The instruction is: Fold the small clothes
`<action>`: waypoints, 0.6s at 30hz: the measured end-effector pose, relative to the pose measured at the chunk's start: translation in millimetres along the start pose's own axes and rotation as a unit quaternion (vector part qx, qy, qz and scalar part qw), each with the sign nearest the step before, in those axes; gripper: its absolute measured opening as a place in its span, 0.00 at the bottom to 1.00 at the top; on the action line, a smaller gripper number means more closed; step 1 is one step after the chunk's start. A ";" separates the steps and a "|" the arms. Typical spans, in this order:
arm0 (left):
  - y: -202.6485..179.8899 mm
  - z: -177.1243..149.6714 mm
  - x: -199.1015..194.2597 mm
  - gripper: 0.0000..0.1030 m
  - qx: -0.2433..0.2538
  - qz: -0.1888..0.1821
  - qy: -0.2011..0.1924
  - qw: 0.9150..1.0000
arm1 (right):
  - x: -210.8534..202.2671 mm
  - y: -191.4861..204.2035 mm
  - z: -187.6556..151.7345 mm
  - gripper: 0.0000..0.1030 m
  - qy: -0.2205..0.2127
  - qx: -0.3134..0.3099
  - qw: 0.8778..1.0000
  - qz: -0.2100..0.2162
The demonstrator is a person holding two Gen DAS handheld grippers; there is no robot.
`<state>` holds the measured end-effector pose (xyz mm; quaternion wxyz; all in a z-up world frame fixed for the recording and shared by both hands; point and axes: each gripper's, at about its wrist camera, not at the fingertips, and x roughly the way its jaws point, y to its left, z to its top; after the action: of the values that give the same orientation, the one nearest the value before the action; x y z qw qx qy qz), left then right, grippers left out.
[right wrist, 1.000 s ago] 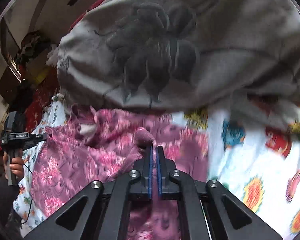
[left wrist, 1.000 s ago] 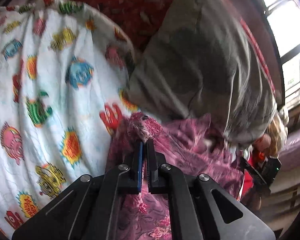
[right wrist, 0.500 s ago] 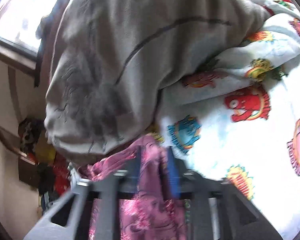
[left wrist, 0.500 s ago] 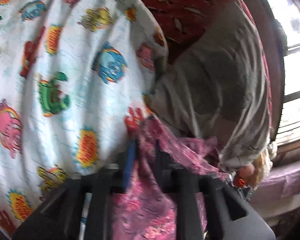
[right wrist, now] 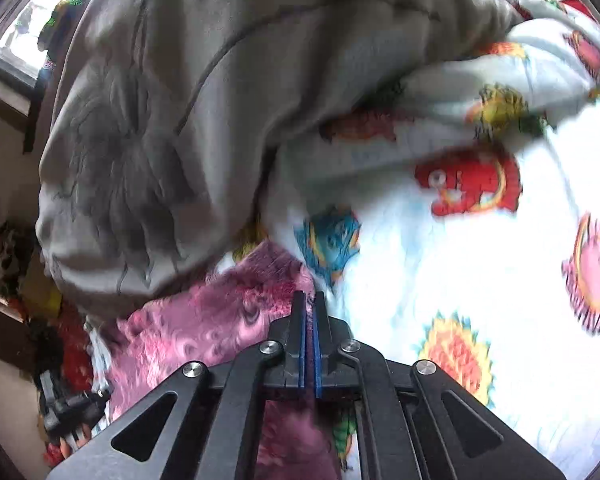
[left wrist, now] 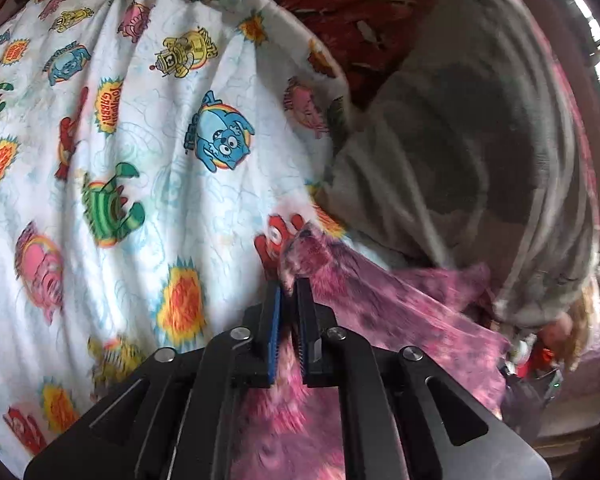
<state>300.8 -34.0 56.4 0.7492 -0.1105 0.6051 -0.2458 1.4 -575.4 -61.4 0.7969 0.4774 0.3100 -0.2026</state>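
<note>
A small pink floral garment (left wrist: 384,312) hangs stretched between my two grippers above a white bedsheet with cartoon monsters (left wrist: 140,168). My left gripper (left wrist: 289,286) is shut on one corner of it, the cloth bunched at the fingertips. My right gripper (right wrist: 309,300) is shut on the other corner of the garment (right wrist: 204,320), which trails down to the left in the right wrist view. The other gripper shows small at the right edge of the left wrist view (left wrist: 540,376).
A large grey pillow with a dark print (left wrist: 480,168) lies just beyond the garment; it also fills the top of the right wrist view (right wrist: 220,100). A red patterned cover (left wrist: 360,12) lies behind it. A window (right wrist: 32,40) is at the left.
Both grippers have lifted and swung with the garment still held. The cloth now hangs stretched between them rather than bunched on the sheet.
</note>
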 end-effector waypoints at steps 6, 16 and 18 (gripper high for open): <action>8.0 -73.6 -57.8 0.25 0.032 -0.075 0.016 0.997 | -56.0 2.9 -39.6 0.46 -0.011 -0.022 0.998 0.056; 13.5 -142.9 -44.5 0.21 0.034 -0.001 0.035 0.999 | -95.2 -10.6 -104.3 0.03 -0.040 -0.052 0.997 0.029; 19.0 -143.6 -49.3 0.20 0.017 0.001 0.039 0.999 | -84.0 -27.7 -104.7 0.03 -0.019 -0.019 1.000 0.002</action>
<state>160.0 26.0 54.7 0.7269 -0.0871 0.6300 -0.2592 -108.2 -493.1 -58.1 0.8120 0.4591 0.2972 -0.2040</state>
